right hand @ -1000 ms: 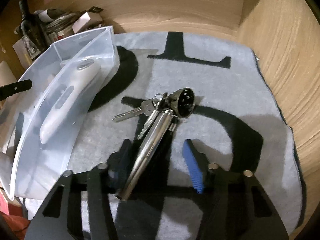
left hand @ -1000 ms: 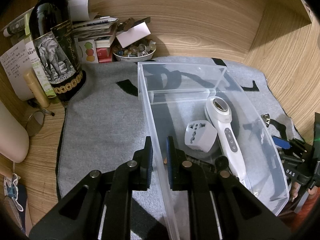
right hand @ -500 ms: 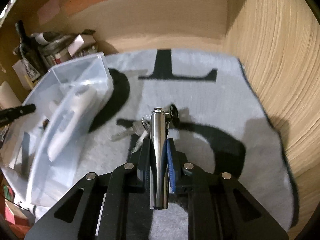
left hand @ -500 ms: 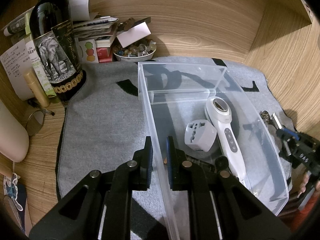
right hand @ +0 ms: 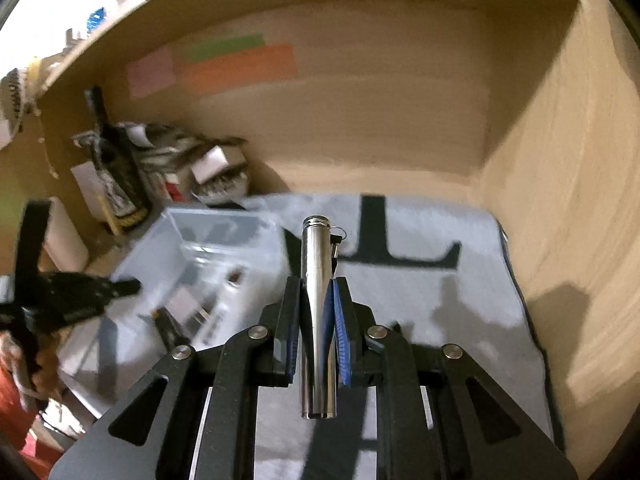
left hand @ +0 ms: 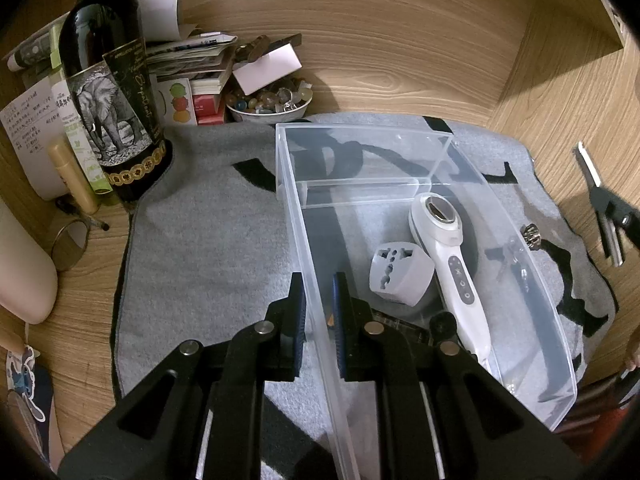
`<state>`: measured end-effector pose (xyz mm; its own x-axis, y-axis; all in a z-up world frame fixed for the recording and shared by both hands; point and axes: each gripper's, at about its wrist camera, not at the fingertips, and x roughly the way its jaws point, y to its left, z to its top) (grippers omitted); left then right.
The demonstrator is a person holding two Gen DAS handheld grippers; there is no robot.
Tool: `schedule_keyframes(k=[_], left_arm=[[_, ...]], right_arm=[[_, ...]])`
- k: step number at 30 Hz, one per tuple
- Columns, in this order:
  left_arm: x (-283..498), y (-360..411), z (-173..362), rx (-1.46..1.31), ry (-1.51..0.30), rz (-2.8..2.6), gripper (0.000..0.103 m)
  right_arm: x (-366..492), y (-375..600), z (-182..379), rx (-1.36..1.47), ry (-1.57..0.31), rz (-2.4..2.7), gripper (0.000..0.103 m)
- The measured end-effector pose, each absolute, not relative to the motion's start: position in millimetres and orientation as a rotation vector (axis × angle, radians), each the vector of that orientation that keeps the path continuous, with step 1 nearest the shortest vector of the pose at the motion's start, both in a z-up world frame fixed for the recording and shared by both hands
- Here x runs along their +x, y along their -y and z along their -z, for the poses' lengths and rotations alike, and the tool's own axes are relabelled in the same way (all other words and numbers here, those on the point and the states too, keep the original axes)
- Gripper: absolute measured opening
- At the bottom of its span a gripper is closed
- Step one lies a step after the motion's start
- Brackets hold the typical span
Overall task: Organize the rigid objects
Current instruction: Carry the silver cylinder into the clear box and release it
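A clear plastic bin [left hand: 516, 216] lies on the grey mat [left hand: 208, 240]. It holds a white handheld device [left hand: 452, 264] and a white travel adapter [left hand: 400, 272]. My left gripper [left hand: 319, 280] is shut on the bin's left wall. My right gripper [right hand: 317, 292] is shut on a silver metal cylinder [right hand: 318, 320] with a key ring at its tip, held above the mat to the right of the bin [right hand: 224, 248]. In the left wrist view the cylinder [left hand: 600, 200] shows in the air at the far right. A small dark metal piece [left hand: 531, 235] and keys lie beyond the bin's right wall.
A dark wine bottle [left hand: 112, 92] stands at the mat's back left. Beside it are stacked papers and boxes [left hand: 192, 64] and a bowl of small items [left hand: 268, 102]. Wooden walls [right hand: 560, 200] close in the back and right.
My right gripper closed on the silver cylinder and lifted it off the mat, tilting up. The left gripper and bin have not moved.
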<state>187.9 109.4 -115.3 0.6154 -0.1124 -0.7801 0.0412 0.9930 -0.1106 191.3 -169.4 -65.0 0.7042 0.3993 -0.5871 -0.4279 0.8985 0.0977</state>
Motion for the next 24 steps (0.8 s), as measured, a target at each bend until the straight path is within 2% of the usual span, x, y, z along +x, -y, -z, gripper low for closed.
schedule_keyframes(k=[10,24], left_arm=[[188,-109,115,-0.085,-0.904,0.089,0.012],[188,-109,115,-0.086,-0.904,0.089,0.012]], right_arm=[[189,122,45,-0.109,-0.593,-0.597,0.014],[191,38,83,-0.353,-0.712,-0.773,0.014]])
